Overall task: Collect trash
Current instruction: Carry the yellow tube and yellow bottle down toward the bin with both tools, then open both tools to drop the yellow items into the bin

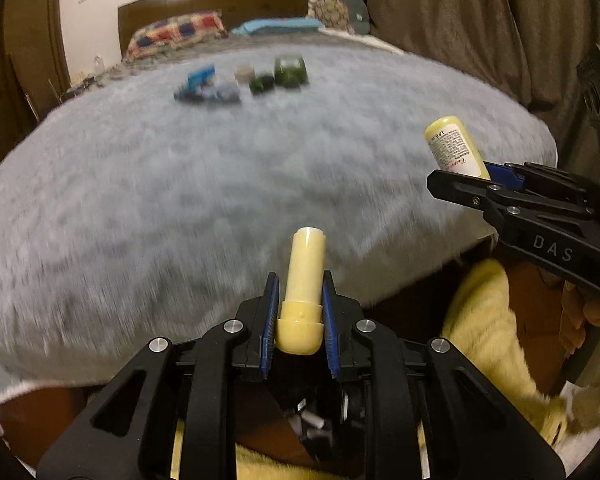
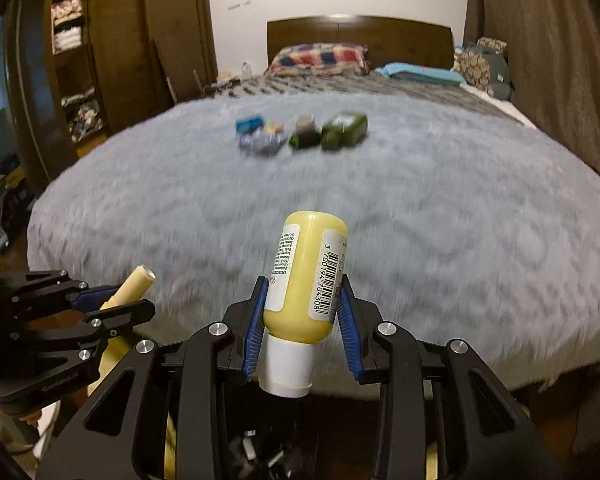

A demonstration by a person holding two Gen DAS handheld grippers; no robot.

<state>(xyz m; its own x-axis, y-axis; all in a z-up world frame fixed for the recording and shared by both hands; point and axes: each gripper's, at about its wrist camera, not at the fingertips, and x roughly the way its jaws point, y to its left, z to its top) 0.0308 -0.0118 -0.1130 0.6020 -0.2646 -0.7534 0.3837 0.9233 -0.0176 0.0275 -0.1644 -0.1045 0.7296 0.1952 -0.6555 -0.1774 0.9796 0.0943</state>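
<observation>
My left gripper (image 1: 299, 312) is shut on a slim pale-yellow tube (image 1: 305, 268) that points forward over the near edge of the bed. My right gripper (image 2: 302, 312) is shut on a yellow bottle (image 2: 310, 272) with a white cap and a barcode label, held cap toward the camera. Each gripper shows in the other's view: the right gripper (image 1: 470, 176) with the yellow bottle (image 1: 456, 148) at right, the left gripper (image 2: 116, 300) with the pale-yellow tube (image 2: 134, 284) at left. Far out on the grey furry blanket (image 1: 180, 184) lies blurred trash (image 1: 244, 80): blue packets, a small jar, green bottles (image 2: 346, 130).
Below the grippers a dark container (image 1: 312, 428) holds white scraps. Yellow fluffy cloth (image 1: 484, 312) lies by the bed's near edge. Brown curtains (image 1: 480, 20) hang at right; a wooden shelf unit (image 2: 72, 60) stands at left. Pillows (image 2: 320, 58) and a headboard sit at the far end.
</observation>
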